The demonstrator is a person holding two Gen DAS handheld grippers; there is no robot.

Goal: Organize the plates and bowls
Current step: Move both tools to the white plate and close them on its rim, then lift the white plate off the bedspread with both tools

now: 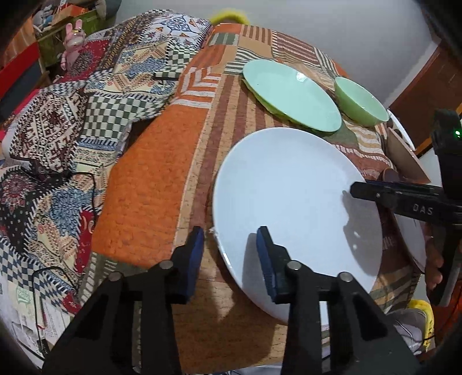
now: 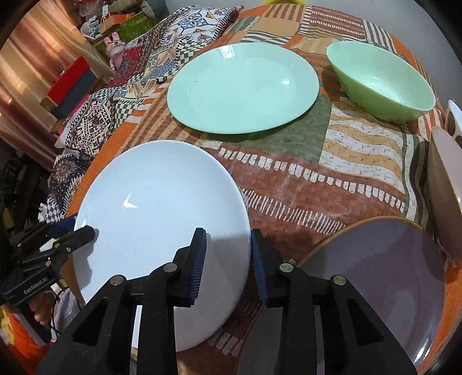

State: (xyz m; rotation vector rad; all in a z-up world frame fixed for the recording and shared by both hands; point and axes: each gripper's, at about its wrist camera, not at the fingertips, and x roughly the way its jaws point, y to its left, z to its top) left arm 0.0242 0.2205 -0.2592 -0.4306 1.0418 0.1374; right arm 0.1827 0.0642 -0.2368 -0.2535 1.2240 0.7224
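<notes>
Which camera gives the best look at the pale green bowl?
The right wrist view: the pale green glossy bowl appears large, with its inside visible. In the left wrist view it is smaller and farther off, beside the round mint-green plate.

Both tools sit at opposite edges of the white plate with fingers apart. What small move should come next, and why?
Probably close both tools on the white plate. The left tool and right tool each straddle its rim, open, so nothing grips it yet. The green plate lies beyond.

patchwork tablecloth [image 2: 288,173], white wall [image 1: 332,17], wooden door [image 1: 424,86]
</notes>
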